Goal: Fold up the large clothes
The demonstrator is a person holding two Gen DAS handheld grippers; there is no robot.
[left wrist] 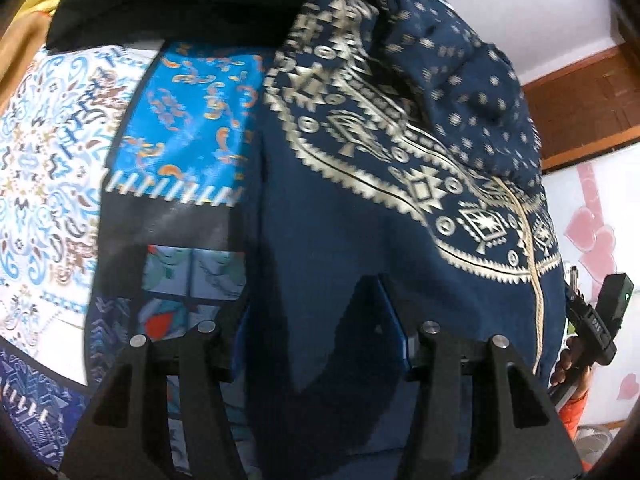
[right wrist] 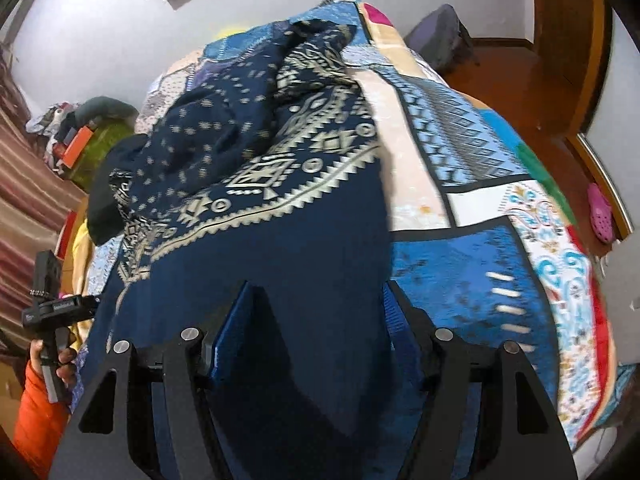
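A large navy garment (right wrist: 280,208) with a cream geometric border and small cream dots lay heaped across a bed covered by a patchwork bedspread (right wrist: 500,208) in blues, white and peach. Its plain navy edge reached toward both cameras, while the patterned part was bunched up farther back. The left gripper (left wrist: 316,320) pointed steeply down over that plain edge; its 2 fingers (left wrist: 394,320) stood apart with navy cloth lying between them, the pads not pressing on it, so the grip was released. The right gripper (right wrist: 320,312) hung the same way over the near edge of the garment, fingers (right wrist: 234,320) spread and loose, with the fabric spanning the gap between them. Each camera caught the other gripper at the frame's side, held by a hand (right wrist: 52,360) coming out of an orange sleeve (right wrist: 36,412). A black cloth (left wrist: 172,0) lay beyond the garment in the left view, and a pink clog (right wrist: 602,212) sat on the wooden floor (right wrist: 520,80) beside the bed.
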